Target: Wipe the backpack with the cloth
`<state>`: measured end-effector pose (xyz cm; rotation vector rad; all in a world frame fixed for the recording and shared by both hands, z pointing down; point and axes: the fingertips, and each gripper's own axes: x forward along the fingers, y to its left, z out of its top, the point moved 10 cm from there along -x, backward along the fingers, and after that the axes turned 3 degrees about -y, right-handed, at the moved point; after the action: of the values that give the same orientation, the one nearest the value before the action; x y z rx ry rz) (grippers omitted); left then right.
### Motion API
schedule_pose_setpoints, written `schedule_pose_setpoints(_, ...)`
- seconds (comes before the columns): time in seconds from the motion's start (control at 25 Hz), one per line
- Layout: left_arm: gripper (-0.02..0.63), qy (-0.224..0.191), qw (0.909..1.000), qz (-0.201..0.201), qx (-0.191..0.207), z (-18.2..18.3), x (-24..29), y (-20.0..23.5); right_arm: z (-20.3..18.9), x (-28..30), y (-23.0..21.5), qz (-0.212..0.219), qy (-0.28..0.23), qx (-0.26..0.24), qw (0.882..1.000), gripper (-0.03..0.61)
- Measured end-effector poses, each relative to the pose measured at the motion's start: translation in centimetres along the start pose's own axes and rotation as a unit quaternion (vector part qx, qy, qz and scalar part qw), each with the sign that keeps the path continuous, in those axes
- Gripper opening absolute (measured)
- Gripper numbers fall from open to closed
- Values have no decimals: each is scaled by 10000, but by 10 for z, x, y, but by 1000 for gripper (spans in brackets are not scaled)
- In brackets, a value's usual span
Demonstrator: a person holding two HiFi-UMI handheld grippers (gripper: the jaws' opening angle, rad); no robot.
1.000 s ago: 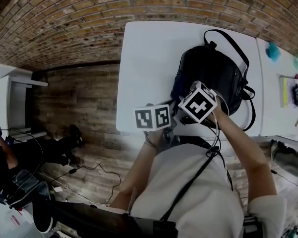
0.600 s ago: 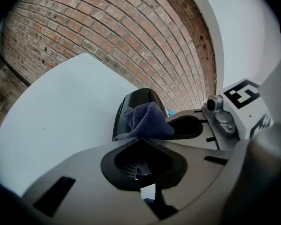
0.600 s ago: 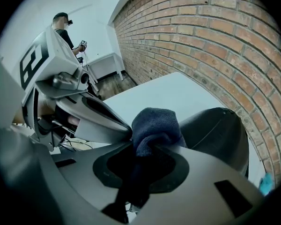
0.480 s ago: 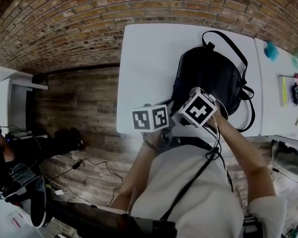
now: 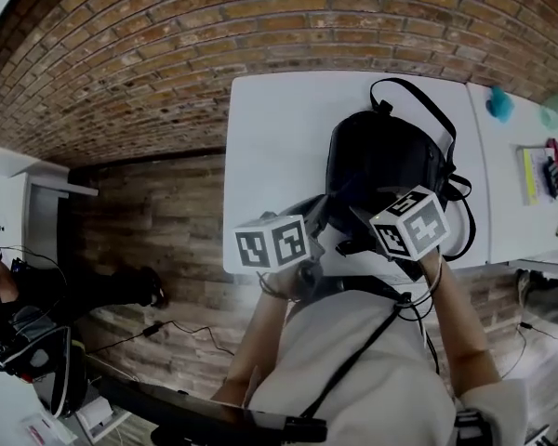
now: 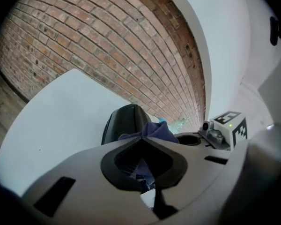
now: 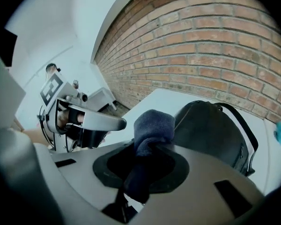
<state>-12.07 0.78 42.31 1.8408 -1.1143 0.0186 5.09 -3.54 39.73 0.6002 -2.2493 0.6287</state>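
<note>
On white table [image 5: 279, 128], black backpack [image 5: 381, 156], left gripper [image 6: 144, 136] and right gripper [image 7: 149, 146] both clamping blue cloth [image 7: 152, 125].

The white rectangular tabletop [image 5: 274, 147] lies bare across the centre-left of the head view, giving open passage. The black fabric backpack [image 5: 381, 156] blocks the centre-right, and its looped black strap [image 5: 428, 100] arches at upper right. The red brick wall [image 5: 167, 54] closes the top.

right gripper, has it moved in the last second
Yes: against the backpack, the right gripper shifted right, back toward the near edge of the table.
</note>
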Motion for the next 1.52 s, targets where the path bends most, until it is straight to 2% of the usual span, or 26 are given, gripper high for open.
schedule_pose_setpoints(0.16, 5, -98, 9993, -256, 239, 18, 1, -19, -4, -45, -18, 109, -1032, 802, 9914, 74)
schedule_pose_setpoints(0.32, 5, -34, 9970, -466, 609, 35, 17, -39, -9, -82, -38, 237, -2028, 1449, 9682, 74)
schedule_pose_setpoints(0.48, 5, 74, 9921, -910, 862, 49, 40, -64, -7, -106, -52, 341, -2710, 1809, 9448, 74)
schedule_pose_setpoints(0.6, 5, 134, 9873, -1281, 932, 61, 57, -83, -4, -119, -61, 344, -3049, 1904, 9325, 74)
schedule_pose_setpoints(0.8, 5, 96, 9803, -1705, 992, 81, 66, -107, 4, -143, -71, 352, -3415, 1866, 9205, 74)
schedule_pose_setpoints(1.0, 5, 81, 9743, -2089, 842, 83, 51, -118, 2, -160, -60, 354, -3527, 1838, 9168, 74)
schedule_pose_setpoints(1.16, 5, 190, 9744, -2099, 776, 72, 43, -111, -8, -160, -49, 397, -3628, 2041, 9084, 75)
schedule_pose_setpoints(1.32, 5, 393, 9763, -1994, 745, 53, 35, -101, -24, -152, -33, 462, -3595, 2159, 9066, 75)
schedule_pose_setpoints(1.52, 5, 366, 9792, -1892, 639, 26, 24, -102, -48, -152, -22, 612, -3577, 2236, 9046, 74)
